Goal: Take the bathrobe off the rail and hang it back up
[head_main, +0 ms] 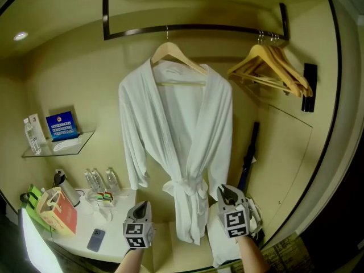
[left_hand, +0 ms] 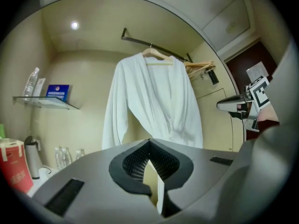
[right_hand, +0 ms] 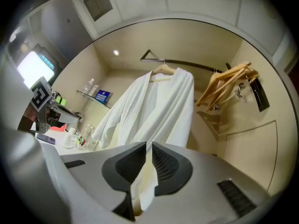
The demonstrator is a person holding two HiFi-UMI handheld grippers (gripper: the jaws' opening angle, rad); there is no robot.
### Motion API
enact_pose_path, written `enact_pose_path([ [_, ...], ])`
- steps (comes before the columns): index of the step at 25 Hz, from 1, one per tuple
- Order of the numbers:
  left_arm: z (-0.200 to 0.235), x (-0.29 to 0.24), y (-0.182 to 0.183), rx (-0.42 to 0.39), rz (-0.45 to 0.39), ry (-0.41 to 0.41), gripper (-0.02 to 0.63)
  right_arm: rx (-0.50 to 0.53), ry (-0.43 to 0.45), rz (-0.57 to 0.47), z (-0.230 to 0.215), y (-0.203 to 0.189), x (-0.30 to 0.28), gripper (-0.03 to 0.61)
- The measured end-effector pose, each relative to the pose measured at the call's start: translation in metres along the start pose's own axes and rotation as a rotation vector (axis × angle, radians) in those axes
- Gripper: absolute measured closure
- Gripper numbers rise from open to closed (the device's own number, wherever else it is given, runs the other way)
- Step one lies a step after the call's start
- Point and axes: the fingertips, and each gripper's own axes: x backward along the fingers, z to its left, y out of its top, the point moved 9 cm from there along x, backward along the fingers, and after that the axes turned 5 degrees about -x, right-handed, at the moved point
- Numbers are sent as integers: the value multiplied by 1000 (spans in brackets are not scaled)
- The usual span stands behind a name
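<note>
Left tool (head_main: 143,206) closed, right tool (head_main: 227,193) slightly ajar, both empty, below the bathrobe (head_main: 187,129).

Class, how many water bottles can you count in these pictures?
4 water bottles: one on the glass shelf, three side by side on the white table beside the kettle. Others may be hidden.

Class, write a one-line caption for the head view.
Bathrobe on a hanger on the rail; left gripper and right gripper below it, empty.
</note>
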Motion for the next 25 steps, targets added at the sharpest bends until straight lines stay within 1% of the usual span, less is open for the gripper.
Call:
enact_pose_path([
  [6,6,-51,55,-30,-84,-97,612,152,-36,-100,-11,80,-42,481],
  [10,10,-82,90,-48,-154,-149,612,274,-91,-168,-15,139,-65,434],
  [13,15,-104,121,-47,-210,-189,612,338,-128,-217,-17,186,-81,397],
  [15,17,-117,143,-54,-251,-214,612,381,-153,-227,-18,213,-95,371],
  [19,22,-138,184,-62,-321,-262,612,482,-200,-230,-20,256,-126,344],
  [22,27,-151,216,-50,-374,-295,612,556,-242,-240,-23,286,-148,344],
  [25,37,-164,248,-52,-432,-318,612,607,-278,-228,-28,317,-171,307],
])
